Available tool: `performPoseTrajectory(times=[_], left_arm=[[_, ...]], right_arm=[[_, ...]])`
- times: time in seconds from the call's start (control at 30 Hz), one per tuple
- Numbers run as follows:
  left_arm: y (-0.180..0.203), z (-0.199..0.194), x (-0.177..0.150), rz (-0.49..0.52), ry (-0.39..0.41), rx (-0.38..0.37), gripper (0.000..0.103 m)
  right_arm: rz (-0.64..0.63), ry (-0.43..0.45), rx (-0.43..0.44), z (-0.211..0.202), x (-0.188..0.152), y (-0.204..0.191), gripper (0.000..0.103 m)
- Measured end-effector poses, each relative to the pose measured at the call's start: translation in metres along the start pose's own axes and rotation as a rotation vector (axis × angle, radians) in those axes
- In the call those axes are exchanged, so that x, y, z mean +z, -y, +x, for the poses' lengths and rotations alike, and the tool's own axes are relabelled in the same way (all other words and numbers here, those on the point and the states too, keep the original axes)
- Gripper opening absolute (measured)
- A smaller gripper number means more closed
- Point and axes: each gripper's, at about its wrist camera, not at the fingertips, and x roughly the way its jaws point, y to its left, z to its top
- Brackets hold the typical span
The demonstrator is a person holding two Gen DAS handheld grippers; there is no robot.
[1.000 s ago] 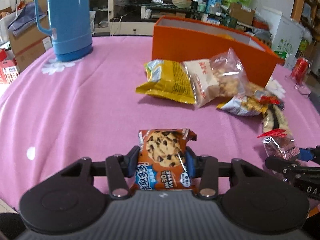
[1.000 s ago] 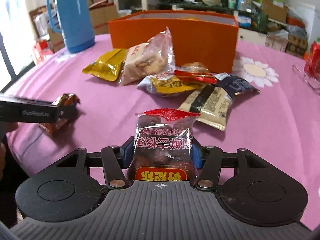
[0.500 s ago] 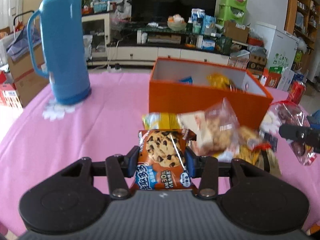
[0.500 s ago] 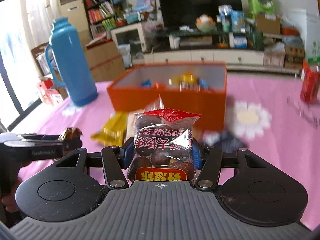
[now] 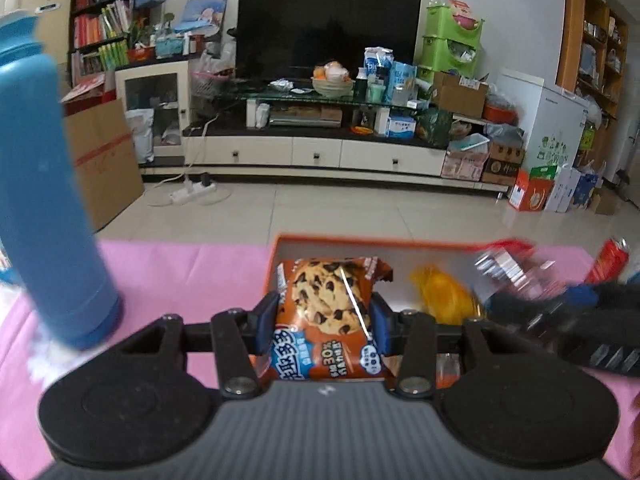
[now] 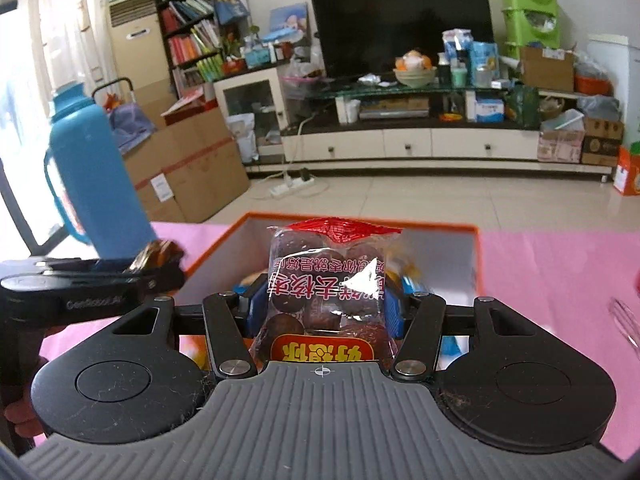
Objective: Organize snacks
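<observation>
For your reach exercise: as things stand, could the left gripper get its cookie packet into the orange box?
Probably yes. The left gripper holds the cookie packet just before the open orange box, with nothing between; the right gripper crowds only the far right side.

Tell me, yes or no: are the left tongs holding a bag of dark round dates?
No, the left tongs are clamped on a chocolate chip cookie packet.

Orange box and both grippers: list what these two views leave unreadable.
- Orange box contents: left wrist view, mostly hidden behind the cookie packet; right wrist view, behind the date packet.
- Right gripper: left wrist view, motion-blurred.
- Left gripper: right wrist view, its packet shows only a brown corner.
- Blue thermos: cut by the left edge.
</observation>
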Motion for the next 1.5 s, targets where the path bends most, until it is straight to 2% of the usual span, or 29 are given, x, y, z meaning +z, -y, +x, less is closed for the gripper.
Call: performPoseTrajectory(times=[0.17,0.2,0.23,0.27,0.37,0.4,0.57,0.6,0.67,0.73,0.87,0.97,1.07,1.17,1.3,1.4,1.5], left_arm=[[0.001,0.055,0.021,-0.014,-0.031,-0.015,0.047],[0.001,0.064,0.023,-0.017,-0.040,-0.015,0.051],[-0.001,0.074,0.025,-0.028,-0.057,-0.018,0.059],[-0.002,0.079,0.026,-0.040,-0.068,-0.020,0.060],[-0.007,0.074,0.027,-0.062,-0.065,-0.036,0.062],[-0.009,0.067,0.026,-0.064,-0.053,-0.036,0.064],[-0.016,0.017,0.001,-0.073,-0.025,-0.032,0.073],[-0.015,0.006,-0.008,-0.073,-0.026,-0.033,0.077],[-0.013,-0.015,-0.028,-0.078,-0.032,-0.014,0.093],[-0.007,-0.036,-0.052,-0.073,-0.041,-0.003,0.093],[0.010,-0.066,-0.096,-0.079,-0.096,-0.002,0.093],[0.022,-0.080,-0.130,-0.100,-0.144,-0.007,0.093],[0.032,-0.085,-0.163,-0.124,-0.196,-0.003,0.093],[0.044,-0.081,-0.184,-0.093,-0.245,0.012,0.093],[0.065,-0.082,-0.185,-0.056,-0.240,-0.013,0.093],[0.089,-0.078,-0.169,0.019,-0.189,-0.020,0.093],[0.114,-0.065,-0.149,0.077,-0.129,-0.032,0.093]], right_arm=[[-0.009,-0.063,0.029,0.069,0.013,-0.002,0.031],[-0.012,-0.079,0.035,0.080,0.013,-0.002,0.031],[-0.015,-0.094,0.041,0.091,0.012,-0.002,0.032],[-0.013,-0.116,0.047,0.102,0.012,-0.002,0.037],[0.004,-0.114,0.061,0.113,0.012,-0.002,0.039],[0.000,-0.099,0.062,0.109,0.014,-0.003,0.041],[-0.010,-0.020,0.037,0.055,0.004,0.002,0.071],[-0.001,-0.009,0.032,0.039,-0.003,0.008,0.072],[0.032,0.001,0.017,0.012,-0.020,0.020,0.077],[0.091,0.009,-0.007,-0.017,-0.044,0.036,0.084],[0.263,0.019,-0.076,-0.060,-0.098,0.074,0.085],[0.421,0.014,-0.105,-0.073,-0.133,0.106,0.083],[0.480,-0.023,-0.101,-0.068,-0.146,0.126,0.080],[0.515,-0.041,-0.116,-0.072,-0.149,0.137,0.080],[0.500,-0.017,-0.088,-0.081,-0.147,0.136,0.084],[0.495,-0.022,-0.093,-0.082,-0.145,0.132,0.085],[0.545,-0.040,-0.084,-0.080,-0.148,0.140,0.085]])
